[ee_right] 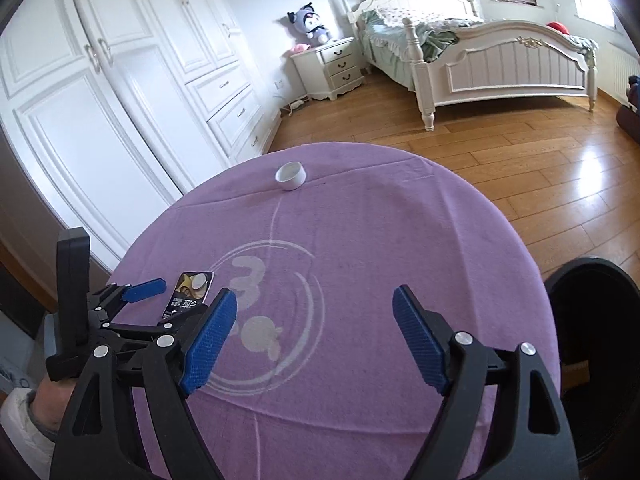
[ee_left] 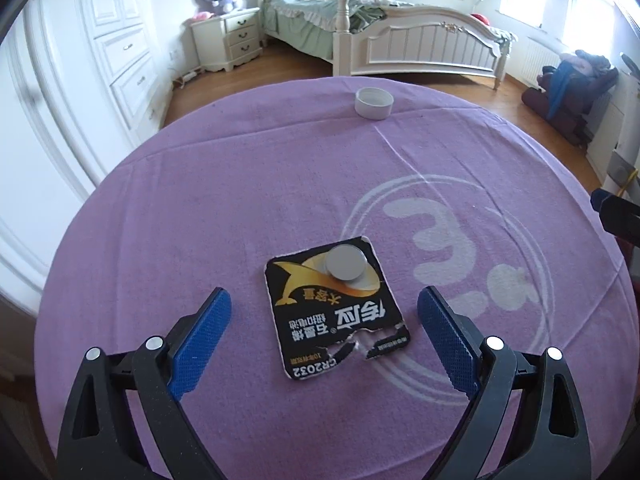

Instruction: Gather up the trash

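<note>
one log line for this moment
left gripper: open, straddling battery card | right gripper: open, empty | white cap: untouched on tablecloth

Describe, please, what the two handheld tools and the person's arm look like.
Both the left tool and right tool have black plastic frames with triangular cut-outs, silver round rivets at the joints, and two fingers faced with textured blue pads. No cables or markings show. In the right wrist view, the left hand is bare, with a white padded sleeve.
</note>
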A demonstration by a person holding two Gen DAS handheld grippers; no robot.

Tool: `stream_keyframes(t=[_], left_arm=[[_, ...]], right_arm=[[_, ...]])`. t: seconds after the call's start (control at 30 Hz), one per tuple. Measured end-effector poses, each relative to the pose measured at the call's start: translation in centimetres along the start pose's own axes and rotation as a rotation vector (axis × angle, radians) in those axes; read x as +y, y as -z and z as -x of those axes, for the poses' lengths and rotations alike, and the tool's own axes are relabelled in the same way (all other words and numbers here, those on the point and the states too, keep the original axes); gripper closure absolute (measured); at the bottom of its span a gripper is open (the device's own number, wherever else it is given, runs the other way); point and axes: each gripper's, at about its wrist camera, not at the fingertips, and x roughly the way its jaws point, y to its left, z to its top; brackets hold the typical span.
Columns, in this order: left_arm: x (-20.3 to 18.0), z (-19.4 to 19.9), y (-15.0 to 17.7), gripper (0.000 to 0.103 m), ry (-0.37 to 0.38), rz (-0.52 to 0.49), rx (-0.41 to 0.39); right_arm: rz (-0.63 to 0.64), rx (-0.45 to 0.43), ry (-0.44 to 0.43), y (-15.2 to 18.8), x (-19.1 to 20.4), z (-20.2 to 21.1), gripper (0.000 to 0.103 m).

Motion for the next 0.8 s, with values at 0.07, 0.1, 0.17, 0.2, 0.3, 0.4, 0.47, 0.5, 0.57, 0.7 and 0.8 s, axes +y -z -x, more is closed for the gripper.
stream_keyframes(t=[0.07,0.1,0.17,0.2,0.3,0.4,0.47,0.5,0.57,0.7,0.8], left_arm=[[0.4,-0.3,-0.6,0.015,0.001,0.005,-0.01],[0.9,-0.5,-0.9,0.02,-0.001,0.007,-0.014],[1.2,-0.5,-0.9,0.027,0.001,0.006,-0.023],[1.6,-0.5,-1.0,0.034,0.004,0.007,-0.028],[2.7,-0.3,-1.0,0.046,0.028,0.006,-0.039],[4.3,-0.2,-0.9,0.058,0.069,0.033,-0.053],[5.5,-0.1,-0.7,0.067,0.092,0.058,-0.057],[6.0,-0.1,-0.5,0.068,0.11,0.066,-0.06],[6.7,0.1,0.0,0.068,0.179,0.106,-0.067],[6.4,0.8,0.6,0.03,0.212,0.125,-0.072],[4.4,1.0,0.5,0.015,0.174,0.052,-0.072]], right_arm=[[0.034,0.009,0.002,-0.7,0.7,-1.0,0.023],[0.048,0.012,0.005,-1.3,1.0,-1.6,0.023],[0.075,0.019,0.011,-2.6,1.5,-2.8,0.023],[0.086,0.022,0.015,-3.3,1.7,-3.5,0.023],[0.112,0.043,0.03,-5.3,2.2,-6.1,0.023],[0.141,0.06,0.055,-7.1,2.8,-9.2,0.023],[0.161,0.074,0.079,-8.1,3.1,-11.2,0.023],[0.171,0.084,0.089,-8.6,3.3,-12.2,0.023],[0.196,0.099,0.108,-9.3,3.8,-14.0,0.024],[0.236,0.152,0.124,-9.5,4.7,-16.0,0.037],[0.29,0.184,0.152,-8.8,5.5,-16.5,0.068]])
